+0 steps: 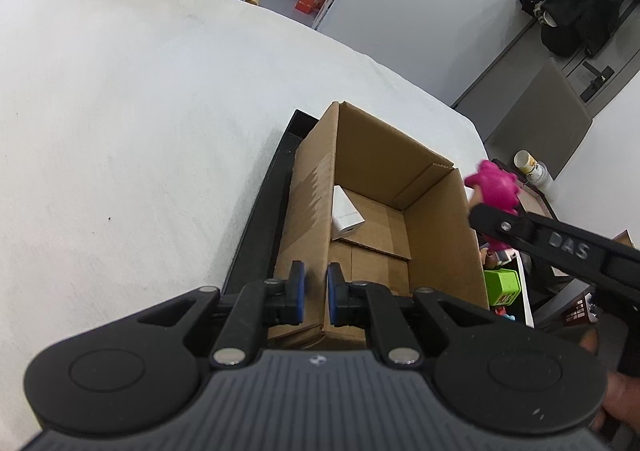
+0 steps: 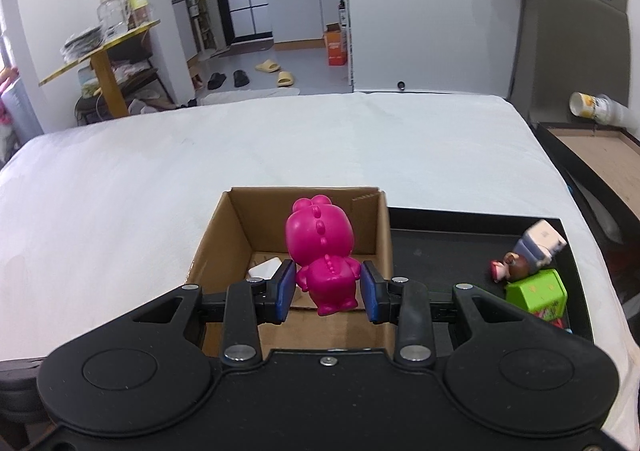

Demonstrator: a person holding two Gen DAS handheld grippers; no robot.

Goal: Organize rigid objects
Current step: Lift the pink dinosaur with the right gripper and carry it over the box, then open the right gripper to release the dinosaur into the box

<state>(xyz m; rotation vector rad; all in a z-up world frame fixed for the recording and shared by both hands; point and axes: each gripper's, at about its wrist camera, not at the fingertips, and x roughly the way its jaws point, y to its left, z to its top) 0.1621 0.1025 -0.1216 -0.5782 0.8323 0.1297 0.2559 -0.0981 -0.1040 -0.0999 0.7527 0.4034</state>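
An open cardboard box [image 1: 360, 155] [image 2: 236, 227] stands at the left end of a black tray [image 1: 256, 235] [image 2: 440, 251] on a white-covered table. A small white box [image 1: 346, 215] [image 2: 264, 269] lies inside it. My left gripper [image 1: 315, 291] is shut on the box's near wall, with the cardboard pinched between its blue pads. My right gripper [image 2: 328, 287] is shut on a pink toy figure [image 2: 320, 251] [image 1: 494, 187], held upright above the box's open top. A green cube [image 2: 538, 289] [image 1: 502, 285], a small doll figure [image 2: 510, 265] and a pale cube [image 2: 540, 241] lie at the tray's right end.
The white table [image 2: 200, 155] stretches far to the left and beyond the box. A wooden-bottomed tray [image 2: 600, 159] and a tipped paper cup [image 2: 592, 107] sit off the table's right edge. A person's hand [image 1: 616, 399] holds the right gripper.
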